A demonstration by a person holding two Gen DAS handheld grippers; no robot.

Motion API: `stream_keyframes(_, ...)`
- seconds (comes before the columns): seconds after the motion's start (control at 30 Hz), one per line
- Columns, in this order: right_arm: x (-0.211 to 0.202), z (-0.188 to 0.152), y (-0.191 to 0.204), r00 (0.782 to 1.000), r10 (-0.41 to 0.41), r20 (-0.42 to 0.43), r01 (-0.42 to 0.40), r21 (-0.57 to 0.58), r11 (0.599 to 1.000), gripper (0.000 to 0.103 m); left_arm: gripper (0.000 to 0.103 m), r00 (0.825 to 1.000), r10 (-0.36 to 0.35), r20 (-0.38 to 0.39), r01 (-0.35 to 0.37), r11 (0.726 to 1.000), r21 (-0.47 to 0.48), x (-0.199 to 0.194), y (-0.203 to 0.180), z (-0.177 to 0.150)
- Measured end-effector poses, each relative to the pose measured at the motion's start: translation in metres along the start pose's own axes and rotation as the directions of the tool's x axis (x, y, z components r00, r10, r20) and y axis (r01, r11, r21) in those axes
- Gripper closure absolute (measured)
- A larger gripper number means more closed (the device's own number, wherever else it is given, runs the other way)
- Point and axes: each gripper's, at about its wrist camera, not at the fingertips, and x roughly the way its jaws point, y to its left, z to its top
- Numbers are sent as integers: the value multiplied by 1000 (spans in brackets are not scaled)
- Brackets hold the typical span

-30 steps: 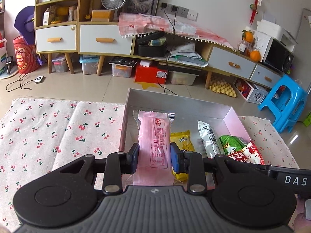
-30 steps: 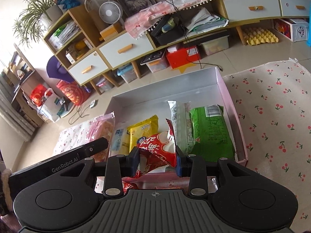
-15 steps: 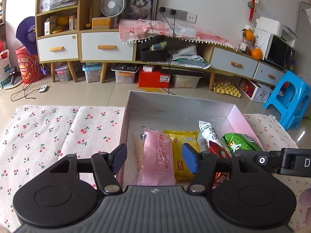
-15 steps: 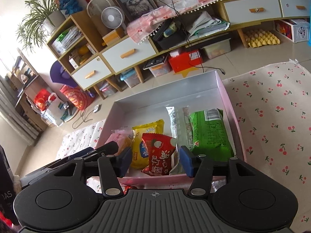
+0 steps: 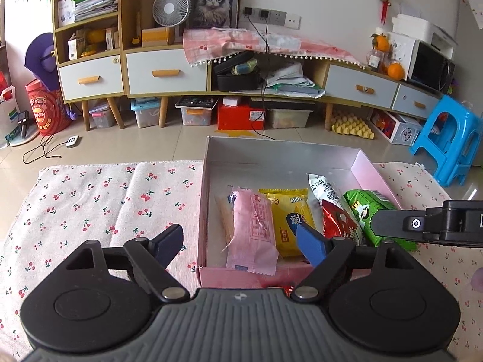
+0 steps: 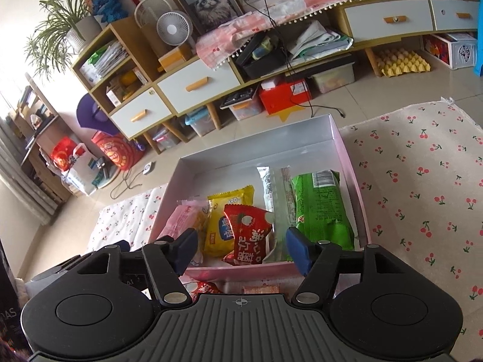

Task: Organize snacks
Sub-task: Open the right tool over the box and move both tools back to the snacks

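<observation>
An open pink box (image 5: 374,175) sits on a cherry-print cloth and holds several snack packets side by side. The pink packet (image 5: 253,232) lies at the box's left. My left gripper (image 5: 238,238) hangs above it with jaws opening wide, and the pads do not touch it. Beside it lie a yellow packet (image 5: 286,220), a red packet (image 6: 250,235), a white packet (image 6: 271,187) and a green packet (image 6: 320,208). My right gripper (image 6: 241,242) is over the red packet, jaws opening, pads clear of it. The right gripper's body (image 5: 422,223) reaches in from the right in the left wrist view.
Two more packets (image 6: 205,288) lie on the cloth (image 5: 90,205) just in front of the box's near wall. Beyond the cloth is tiled floor, a long low cabinet (image 5: 166,72) with storage bins under it, and a blue stool (image 5: 449,138) at the right.
Both grippers have opened. The left let go of the pink packet and the right let go of the red packet; both packets now lie flat in the box.
</observation>
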Motion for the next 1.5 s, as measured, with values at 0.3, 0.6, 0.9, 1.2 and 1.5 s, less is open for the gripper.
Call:
stream_keyframes(0.3,-22,-8,-7,998,-56,-28,57,4,998,23,4,998,35,-44,-35,999,17,-16,9,-10)
stream_keyframes(0.6,-42,-27,-22,992,-109,-61,107,-44,993,20,1,993,72,-93,-70,997,22,-28,23,-25)
stream_keyframes(0.9,-54,-60,-34,985,-142,-100,129,-125,984,20,1,989,68,-130,-58,995,75,-37,27,-48)
stream_keyframes(1.2,-58,-94,-50,977,-165,-133,140,-175,975,20,1,987,54,-154,-28,986,161,-39,24,-75)
stream_keyframes(1.5,-55,-104,-56,977,-170,-131,138,-224,965,20,1,983,32,-181,2,983,184,-32,19,-92)
